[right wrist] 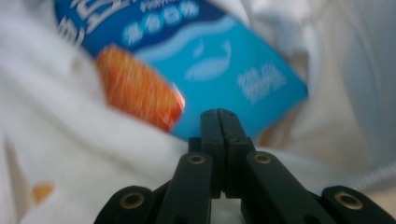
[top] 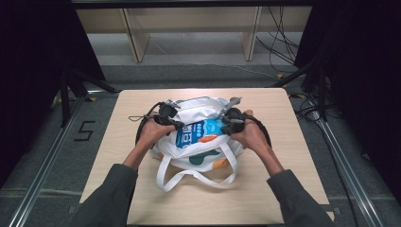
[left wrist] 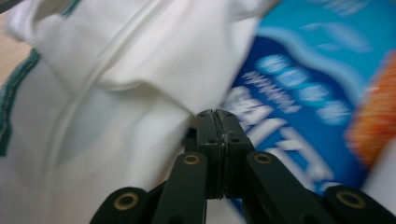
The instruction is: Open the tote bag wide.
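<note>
While my two arms reached forward from the near edge of the worktop (top: 265, 101), my hands sat on either side of a white cloth bag (top: 201, 109) in the middle of it. My left hand (top: 152, 132) held the left tongs (top: 176, 124) at the left side of the bag's mouth, with my wrist bent a little inward. My right hand (top: 250, 133) held the right tongs (top: 226, 124) at the right side, pointing in toward the other.

In the left gripper view, the left tongs (left wrist: 217, 113) were pressed together, their tips at a fold of the white cloth. I could not tell if cloth was caught between them. In the right gripper view, the right tongs (right wrist: 218, 112) were together too, tips close to the cloth edge.

A blue packet (top: 198, 132) with an orange patch lay inside the open bag, between both tongs. The bag's white straps (top: 194, 176) looped toward me on the worktop.
</note>
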The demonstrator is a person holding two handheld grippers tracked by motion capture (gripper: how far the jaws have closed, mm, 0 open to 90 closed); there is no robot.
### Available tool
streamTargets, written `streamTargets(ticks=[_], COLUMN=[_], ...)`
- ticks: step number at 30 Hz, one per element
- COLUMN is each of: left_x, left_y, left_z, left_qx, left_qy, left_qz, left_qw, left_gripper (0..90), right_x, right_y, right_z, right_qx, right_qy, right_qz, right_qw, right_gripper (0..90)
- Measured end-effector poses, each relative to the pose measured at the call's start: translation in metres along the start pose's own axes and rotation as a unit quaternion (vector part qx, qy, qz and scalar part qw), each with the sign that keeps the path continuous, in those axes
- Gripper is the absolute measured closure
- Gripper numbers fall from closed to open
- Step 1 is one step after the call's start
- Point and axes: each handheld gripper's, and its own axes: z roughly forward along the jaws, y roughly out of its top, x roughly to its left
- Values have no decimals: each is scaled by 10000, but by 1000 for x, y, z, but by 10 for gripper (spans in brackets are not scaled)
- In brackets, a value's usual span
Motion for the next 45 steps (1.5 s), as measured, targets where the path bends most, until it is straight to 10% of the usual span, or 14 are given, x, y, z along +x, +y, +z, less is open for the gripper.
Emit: streamTargets(ticks=[4, 7, 10, 12, 15, 18, 24, 26, 29, 34, 39, 45], left_x=[34, 45, 33, 25, 6, -14, -24, -22, -25, -22, -13, -8], left_y=[-15, -31, -28, -27, -26, -27, -57, -70, -73, -68, -47, -5], left_z=[1, -3, -8, -14, -19, -22, -27, -27, -28, -33, -35, -17], left_qx=[247, -103, 45, -150, -94, -66, 312, 208, 171, 76, -431, -433], left_qy=[475, 100, 337, 188, -69, -212, -248, -372, -313, -308, -404, -132], left_qz=[-312, -819, -315, -353, 113, 465, 779, 727, 820, 826, 418, 196], left_qw=[9981, 9965, 9989, 9991, 9999, 9987, 9962, 9964, 9960, 9961, 9974, 9988], left_gripper=[894, 897, 895, 886, 874, 880, 894, 895, 896, 894, 872, 866], right_x=[-2, -4, 1, 6, 2, -8, -40, -58, -69, -63, -36, -2], right_y=[-43, -71, -69, -62, -45, -15, 29, 28, 22, 25, 28, 3], right_z=[-6, 9, 4, -6, -18, -16, 43, 62, 80, 74, 24, 7], right_qx=[220, -186, -156, -256, -1020, -1061, -484, -281, -169, -61, -872, -433], right_qy=[117, 406, 240, 151, 28, -115, -401, -463, -476, -670, -71, 352], right_qz=[112, 521, 503, 576, 352, 237, 450, 897, 926, 833, 802, 29], right_qw=[9996, 9976, 9983, 9979, 9942, 9940, 9970, 9945, 9944, 9943, 9929, 9984], right_gripper=[900, 900, 900, 900, 900, 900, 900, 900, 900, 900, 900, 900])
